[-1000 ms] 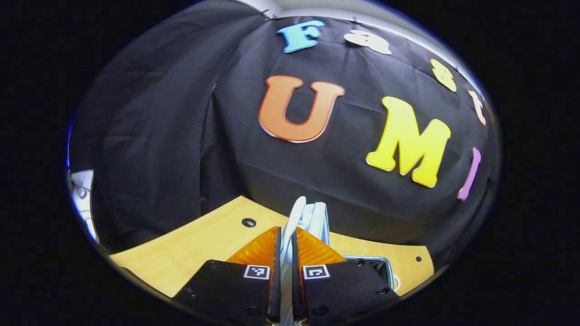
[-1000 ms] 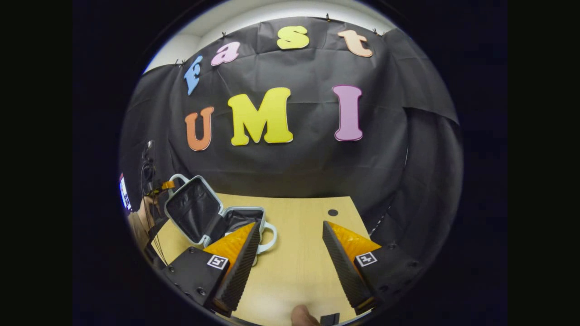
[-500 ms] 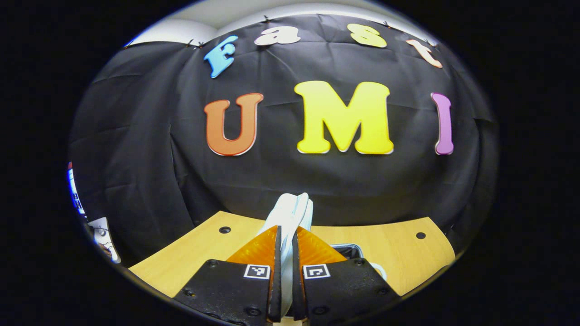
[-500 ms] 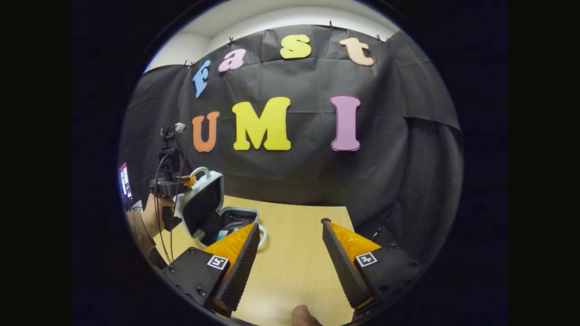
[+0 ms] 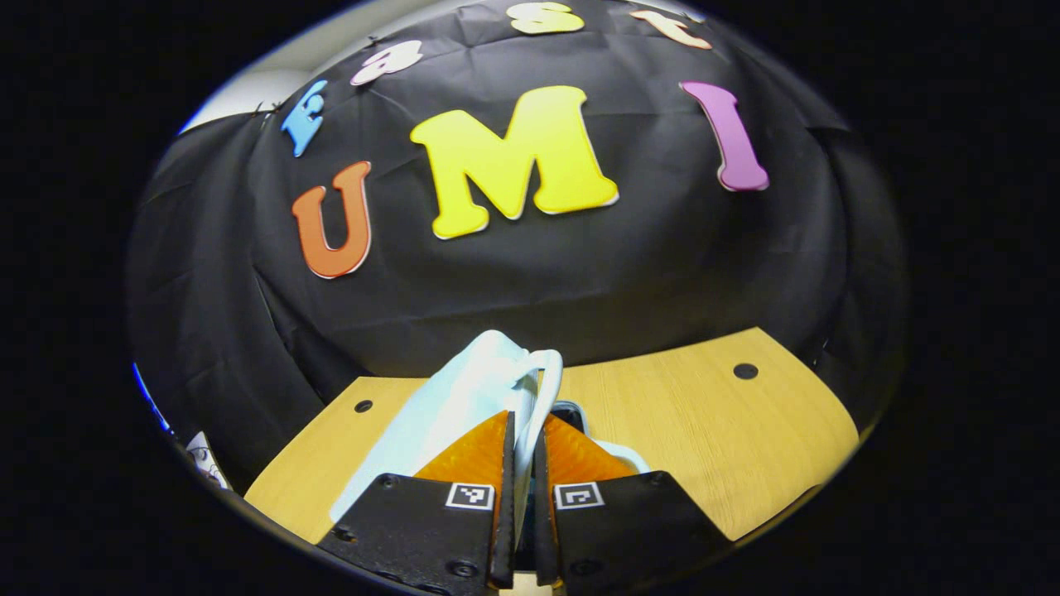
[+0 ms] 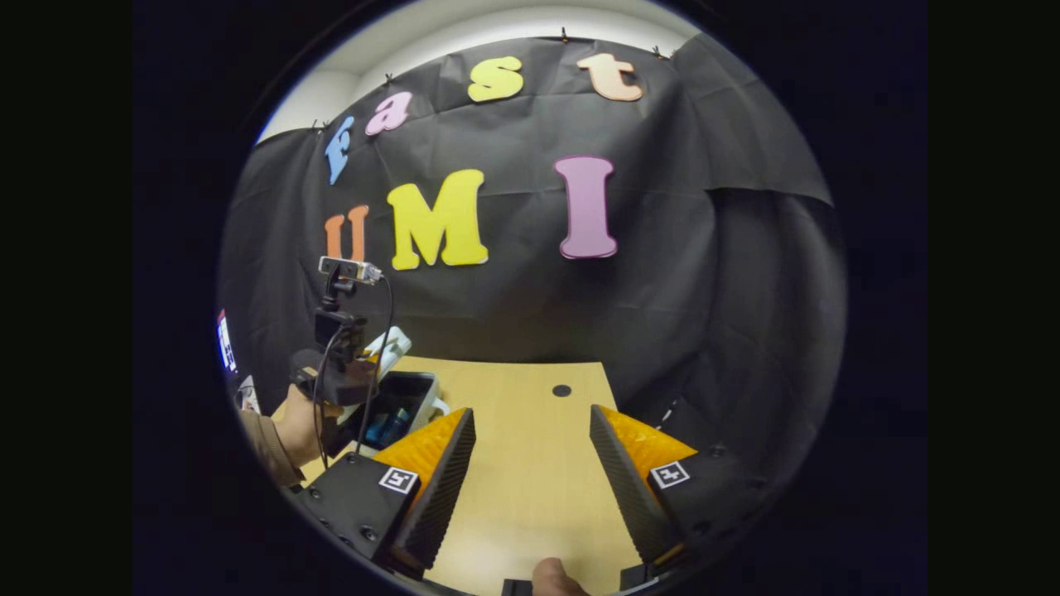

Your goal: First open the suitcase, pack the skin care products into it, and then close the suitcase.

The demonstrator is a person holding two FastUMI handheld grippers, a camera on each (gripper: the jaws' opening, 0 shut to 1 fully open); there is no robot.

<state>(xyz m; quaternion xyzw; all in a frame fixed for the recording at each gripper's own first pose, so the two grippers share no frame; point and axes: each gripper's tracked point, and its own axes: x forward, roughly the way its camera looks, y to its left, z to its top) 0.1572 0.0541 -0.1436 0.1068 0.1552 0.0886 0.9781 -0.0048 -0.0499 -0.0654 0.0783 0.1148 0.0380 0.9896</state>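
Closing now: the pale blue hard-shell suitcase lid [image 5: 451,397], near upright half a second ago, has swung down toward the black-lined base [image 6: 396,407] at the desk's far left. Blue skin care bottles [image 6: 383,427] lie inside, so packing looks done and only shutting remains. Left tongs [image 5: 520,451] clenched on the lid's white handle [image 5: 546,389], tilted forward and down; in the right gripper view a hand [image 6: 302,420] holds that tool. Right tongs [image 6: 530,463] released, spread wide, hovering over the bare light wooden desk [image 6: 530,422].
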